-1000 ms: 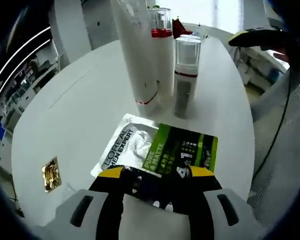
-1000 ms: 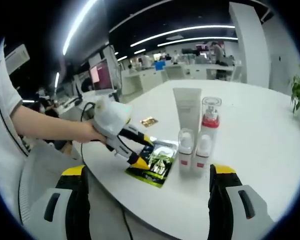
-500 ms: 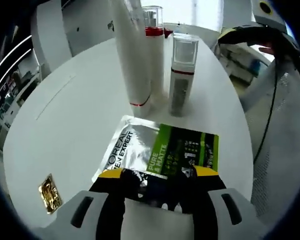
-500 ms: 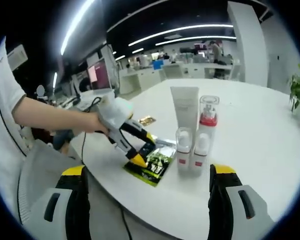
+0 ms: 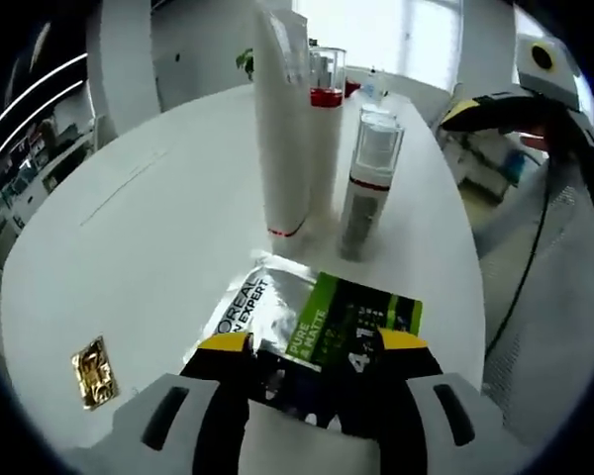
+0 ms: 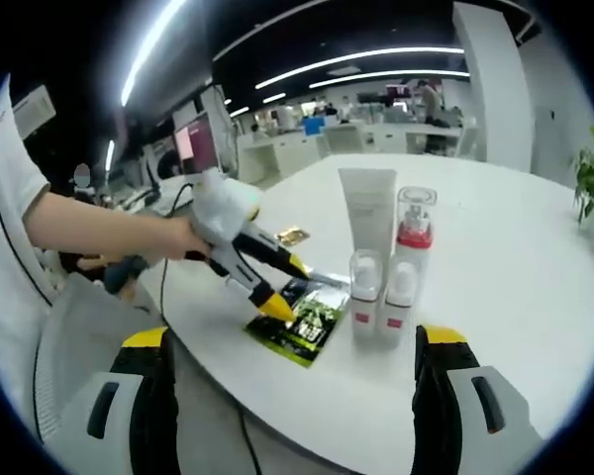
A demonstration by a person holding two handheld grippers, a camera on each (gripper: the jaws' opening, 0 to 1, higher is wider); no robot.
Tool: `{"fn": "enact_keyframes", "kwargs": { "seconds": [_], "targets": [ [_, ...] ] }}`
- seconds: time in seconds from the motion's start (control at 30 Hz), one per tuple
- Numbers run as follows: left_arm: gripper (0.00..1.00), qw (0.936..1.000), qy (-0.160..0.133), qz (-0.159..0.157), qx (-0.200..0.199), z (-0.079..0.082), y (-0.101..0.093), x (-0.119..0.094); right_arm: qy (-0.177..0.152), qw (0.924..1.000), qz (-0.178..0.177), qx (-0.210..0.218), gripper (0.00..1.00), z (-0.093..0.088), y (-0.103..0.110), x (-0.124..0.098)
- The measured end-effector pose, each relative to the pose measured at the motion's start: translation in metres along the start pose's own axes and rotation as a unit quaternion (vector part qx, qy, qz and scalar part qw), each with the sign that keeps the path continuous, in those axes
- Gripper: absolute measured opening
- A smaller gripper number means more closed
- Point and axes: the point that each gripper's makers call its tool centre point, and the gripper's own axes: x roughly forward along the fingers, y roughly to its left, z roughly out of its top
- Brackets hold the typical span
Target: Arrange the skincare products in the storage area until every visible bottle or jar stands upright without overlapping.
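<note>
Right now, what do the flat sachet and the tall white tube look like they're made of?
The sachet looks like metallised foil film: a crinkled silver panel catches glare beside glossy green print. The tall white tube seems to be smooth, opaque plastic with a soft sheen, though that is judged from its look alone.

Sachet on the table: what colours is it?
Silver and green sachet, with black at one end; clearest in the left gripper view.

White counter (image 5: pixel 148 208) carries an upright tube (image 5: pixel 282 119), three pump bottles (image 5: pixel 368 183) clustered beside it, a flat green-and-silver sachet (image 5: pixel 312 317), and a small gold packet (image 5: pixel 91 358).
</note>
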Motion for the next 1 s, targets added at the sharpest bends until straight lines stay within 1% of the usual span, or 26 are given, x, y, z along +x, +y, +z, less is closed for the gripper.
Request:
{"fn": "enact_keyframes", "kwargs": {
  "seconds": [0.07,0.13,0.17,0.23,0.27,0.3,0.33,0.47,0.57,0.73,0.77,0.8,0.83,0.93,1.0],
  "targets": [
    [0.52,1.0000,0.003,0.004,-0.005,-0.005,0.001,-0.003,0.002,1.0000,0.001,-0.002,1.00,0.000,0.001,0.000],
    [0.54,0.9998,0.004,0.010,-0.018,-0.010,0.005,-0.008,0.004,1.0000,0.003,-0.006,1.00,-0.001,0.002,0.001],
    [0.56,0.9997,0.002,0.013,-0.022,-0.011,0.002,-0.011,0.005,1.0000,0.004,-0.007,1.00,-0.001,0.003,0.001],
    [0.62,0.9985,-0.014,0.027,-0.045,-0.010,0.001,-0.019,0.007,0.9999,0.008,-0.007,1.00,-0.002,0.004,0.001],
    [0.65,0.9973,-0.023,0.031,-0.062,-0.010,-0.001,-0.024,0.007,0.9999,0.010,-0.005,1.00,-0.002,0.005,0.001],
    [0.68,0.9966,-0.027,0.034,-0.071,-0.012,0.001,-0.027,0.006,0.9999,0.011,-0.004,1.00,-0.002,0.005,0.001],
    [0.69,0.9958,-0.028,0.037,-0.079,-0.015,0.002,-0.031,0.003,0.9999,0.012,-0.006,1.00,-0.001,0.006,0.000],
    [0.73,0.9938,-0.040,0.042,-0.095,-0.017,-0.004,-0.047,0.000,0.9997,0.024,0.002,1.00,0.001,0.007,0.000],
    [0.79,0.9889,-0.061,0.049,-0.127,-0.021,-0.001,-0.057,0.000,0.9997,0.023,-0.004,1.00,0.001,0.006,0.000],
    [0.84,0.9833,-0.072,0.054,-0.158,-0.027,-0.004,-0.071,0.004,0.9996,0.025,-0.013,1.00,0.002,0.005,0.005],
    [0.84,0.9822,-0.076,0.053,-0.163,-0.026,-0.007,-0.073,0.004,0.9996,0.025,-0.014,1.00,0.002,0.005,0.005],
    [0.83,0.9798,-0.082,0.053,-0.174,-0.025,-0.013,-0.077,0.004,0.9996,0.025,-0.016,1.00,0.002,0.005,0.005],
    [0.84,0.9776,-0.089,0.054,-0.183,-0.025,-0.015,-0.080,0.005,0.9995,0.024,-0.019,1.00,0.002,0.005,0.006],
    [0.88,0.9739,-0.094,0.056,-0.199,-0.029,-0.019,-0.088,0.010,0.9993,0.018,-0.032,1.00,0.002,0.001,0.007],
    [0.91,0.9721,-0.092,0.061,-0.207,-0.037,-0.018,-0.095,0.013,0.9992,0.011,-0.036,1.00,0.001,-0.002,0.007]
  ]
}}
